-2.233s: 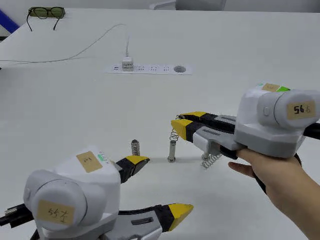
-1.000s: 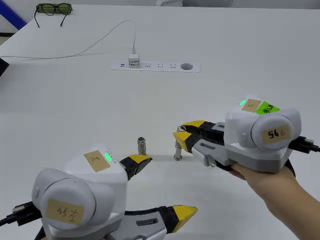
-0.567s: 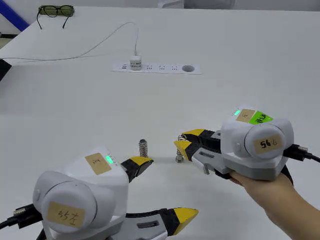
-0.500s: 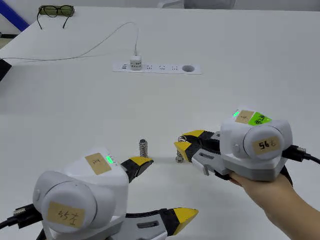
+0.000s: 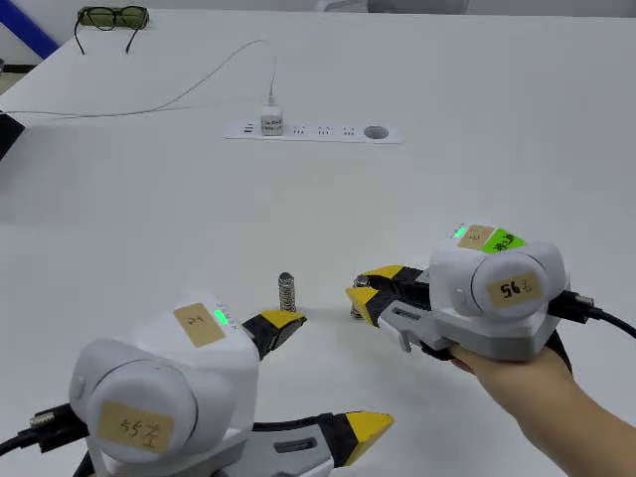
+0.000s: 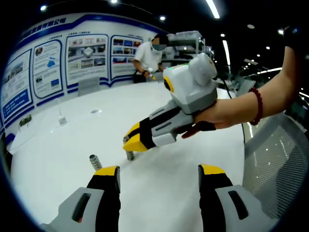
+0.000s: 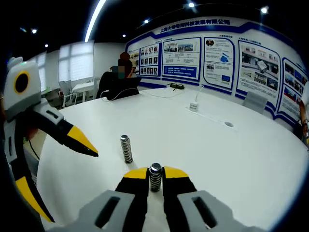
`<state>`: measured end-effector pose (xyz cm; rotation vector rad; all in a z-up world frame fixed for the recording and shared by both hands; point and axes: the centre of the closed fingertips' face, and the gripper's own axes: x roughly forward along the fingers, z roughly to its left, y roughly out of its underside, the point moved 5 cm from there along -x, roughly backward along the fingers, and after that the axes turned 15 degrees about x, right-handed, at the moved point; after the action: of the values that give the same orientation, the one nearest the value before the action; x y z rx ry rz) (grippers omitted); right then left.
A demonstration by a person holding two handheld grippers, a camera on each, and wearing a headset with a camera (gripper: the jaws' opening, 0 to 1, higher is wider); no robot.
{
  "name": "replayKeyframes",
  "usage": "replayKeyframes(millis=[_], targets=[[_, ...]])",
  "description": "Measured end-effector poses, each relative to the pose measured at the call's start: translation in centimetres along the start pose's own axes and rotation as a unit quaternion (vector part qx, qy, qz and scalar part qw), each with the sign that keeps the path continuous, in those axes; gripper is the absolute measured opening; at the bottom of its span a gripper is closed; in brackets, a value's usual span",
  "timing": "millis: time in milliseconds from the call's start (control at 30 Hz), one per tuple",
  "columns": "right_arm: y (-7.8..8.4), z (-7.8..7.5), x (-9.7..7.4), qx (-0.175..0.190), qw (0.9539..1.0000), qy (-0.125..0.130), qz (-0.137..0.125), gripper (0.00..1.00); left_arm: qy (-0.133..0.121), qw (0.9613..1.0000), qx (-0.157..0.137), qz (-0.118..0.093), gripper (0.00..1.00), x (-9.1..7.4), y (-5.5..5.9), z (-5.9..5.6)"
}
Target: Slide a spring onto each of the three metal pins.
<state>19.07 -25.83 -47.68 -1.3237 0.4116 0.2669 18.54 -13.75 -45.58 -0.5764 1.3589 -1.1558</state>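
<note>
Head view downward, gripper views sharing pins (image 7: 126, 148)

Right gripper (image 7: 155, 170): my jaws pinch the spring (image 7: 155, 179), so its lower coils and the foot of the pin (image 7: 155, 167) are hidden between them. Head view: that pin sits mostly behind my yellow tips, only a sliver shows. Left gripper view: the pin's top is lost behind those tips too. Left gripper (image 5: 333, 370): body cropped by the bottom edge. Dark object (image 5: 7, 127) at the left edge of the bench (image 5: 447, 99) is cropped, can't identify it. Power strip (image 5: 318, 131): sockets too small to tell.
</note>
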Motion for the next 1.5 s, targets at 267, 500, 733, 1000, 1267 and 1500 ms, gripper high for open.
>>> replayKeyframes(millis=[267, 500, 733, 1000, 1267, 1500], targets=[[0.0, 0.2, -0.2, 0.010, 0.9999, -0.004, 0.000, 0.14, -0.001, 1.0000, 0.002, -0.001, 0.67, 0.0, -0.1, 0.1], [-0.9, 0.6, -1.2, 0.023, 0.9996, -0.007, -0.011, 0.21, -0.006, 1.0000, 0.005, -0.001, 0.66, 0.0, -0.1, 0.2], [-1.3, 0.7, -2.7, 0.060, 0.9981, 0.003, -0.011, 0.30, -0.012, 0.9999, 0.011, 0.000, 0.66, 0.0, -0.2, 0.4], [-1.9, 0.7, -4.8, 0.082, 0.9964, 0.008, -0.022, 0.36, -0.016, 0.9996, 0.022, -0.007, 0.62, 0.3, -0.7, 0.4], [-2.8, 0.3, -6.8, 0.095, 0.9943, 0.018, -0.043, 0.38, -0.018, 0.9994, 0.029, -0.005, 0.58, 1.1, -0.9, 0.4], [-2.7, -0.1, -8.3, 0.096, 0.9937, 0.028, -0.050, 0.39, -0.018, 0.9989, 0.042, -0.014, 0.53, 2.1, -1.6, 0.5]])
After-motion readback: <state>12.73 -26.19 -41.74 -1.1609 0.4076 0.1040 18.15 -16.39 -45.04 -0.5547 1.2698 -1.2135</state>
